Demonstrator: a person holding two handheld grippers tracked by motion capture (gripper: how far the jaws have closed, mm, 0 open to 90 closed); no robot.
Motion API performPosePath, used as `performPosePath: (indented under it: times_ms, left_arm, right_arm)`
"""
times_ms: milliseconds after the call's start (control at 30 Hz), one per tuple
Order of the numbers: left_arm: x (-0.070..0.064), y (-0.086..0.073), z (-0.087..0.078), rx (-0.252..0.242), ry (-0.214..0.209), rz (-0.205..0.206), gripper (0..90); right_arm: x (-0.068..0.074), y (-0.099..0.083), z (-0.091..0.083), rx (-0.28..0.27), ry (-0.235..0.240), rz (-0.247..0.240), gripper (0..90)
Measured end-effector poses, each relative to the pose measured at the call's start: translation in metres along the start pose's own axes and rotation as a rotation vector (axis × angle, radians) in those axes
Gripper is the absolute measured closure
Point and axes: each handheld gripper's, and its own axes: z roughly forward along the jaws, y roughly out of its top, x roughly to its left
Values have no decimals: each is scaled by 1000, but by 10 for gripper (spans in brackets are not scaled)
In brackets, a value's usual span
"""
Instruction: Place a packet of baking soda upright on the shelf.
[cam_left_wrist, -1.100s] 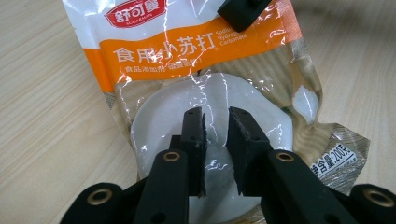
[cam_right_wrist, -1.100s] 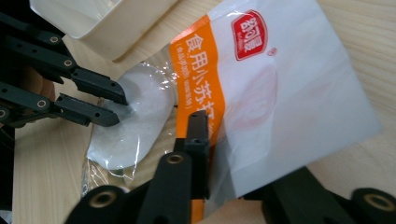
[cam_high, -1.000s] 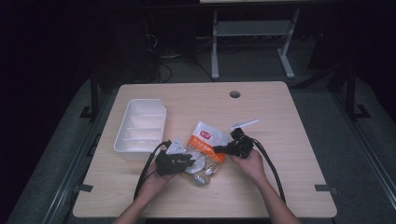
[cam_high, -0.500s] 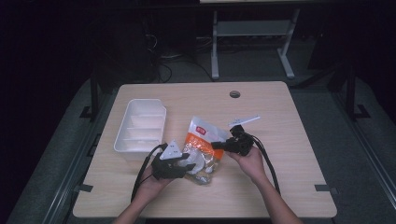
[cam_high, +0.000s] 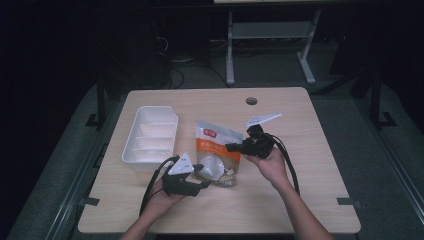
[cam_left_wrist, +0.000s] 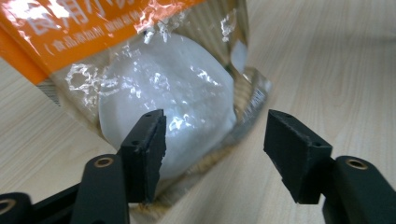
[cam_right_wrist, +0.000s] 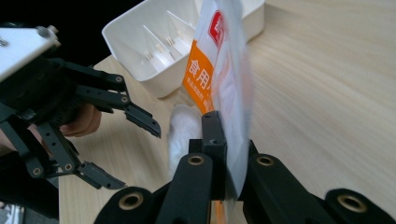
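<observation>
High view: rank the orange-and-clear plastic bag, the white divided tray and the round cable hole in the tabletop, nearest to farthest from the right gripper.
1. Orange-and-clear plastic bag: clamped in the right gripper, to its left.
2. Round cable hole: on the wooden tabletop, toward the far edge.
3. White divided tray: farthest, left of the bag.

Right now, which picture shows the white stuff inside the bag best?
The left gripper view: the white lump sits big and close behind the clear plastic. The right gripper view shows a blurry bit beside the bag. The high view shows it small.
</observation>
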Motion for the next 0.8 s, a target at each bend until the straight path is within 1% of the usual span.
performPosePath:
  times_ms: [100,133,167,200,233,300,333,400,433,567,667,733,800]
  left_arm:
    - [-1,-1,1,-4,-21,5,359]
    - [-1,-2,2,0,-35,17,353]
    - [-1,-2,2,0,-35,17,349]
    - [-1,-2,3,3,-43,22,349]
    - [-2,-3,3,6,-55,25,344]
    - [-4,-3,4,4,-65,41,335]
    - [-4,-3,4,4,-65,41,331]
    - [-5,-3,4,3,-62,56,326]
    - [-5,-3,4,4,-62,58,326]
    - [-6,-4,3,11,-62,54,317]
    - [-8,-5,1,17,-60,62,311]
    - [-11,-7,0,21,-60,76,309]
    - [-14,-8,0,22,-63,79,302]
  right_arm:
    - [7,10,-4,-2,-6,-43,897]
    - [9,13,-5,-4,-10,-58,897]
    - [12,17,-6,-1,-19,-73,897]
    - [12,17,-6,-1,-19,-73,897]
    - [14,21,-6,3,-30,-87,897]
    - [17,31,-9,14,-56,-116,897]
    - [17,31,-9,14,-56,-116,897]
    - [17,39,-9,16,-65,-122,898]
    - [17,39,-9,16,-65,-122,898]
    - [15,50,-6,27,-78,-132,898]
    - [14,54,-4,20,-76,-130,898]
    - [15,62,-1,12,-67,-133,898]
    - [17,67,1,9,-60,-138,897]
